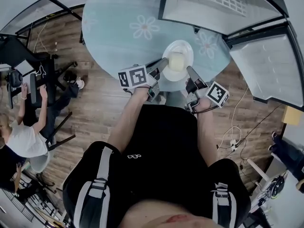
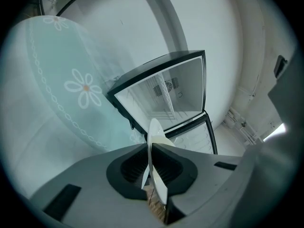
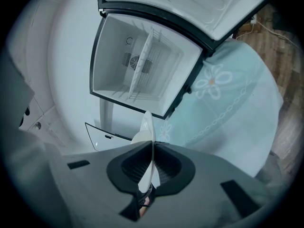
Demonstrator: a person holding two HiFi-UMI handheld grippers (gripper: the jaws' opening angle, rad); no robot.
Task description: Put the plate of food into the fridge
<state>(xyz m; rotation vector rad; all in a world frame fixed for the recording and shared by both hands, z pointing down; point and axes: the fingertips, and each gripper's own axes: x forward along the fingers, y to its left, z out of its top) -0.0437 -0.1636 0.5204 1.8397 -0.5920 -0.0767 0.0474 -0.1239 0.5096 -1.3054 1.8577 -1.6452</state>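
No text can be read - the small pale mark (image 1: 134, 156) on the black shirt (image 1: 164, 137) is too blurred.

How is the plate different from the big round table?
The plate is far smaller than the table. The plate is plain white with pale food on it; the table wears a light blue cloth with flowers. The plate is pinched at its rim by the left gripper and the right gripper, while the table is held by neither. Both are round.
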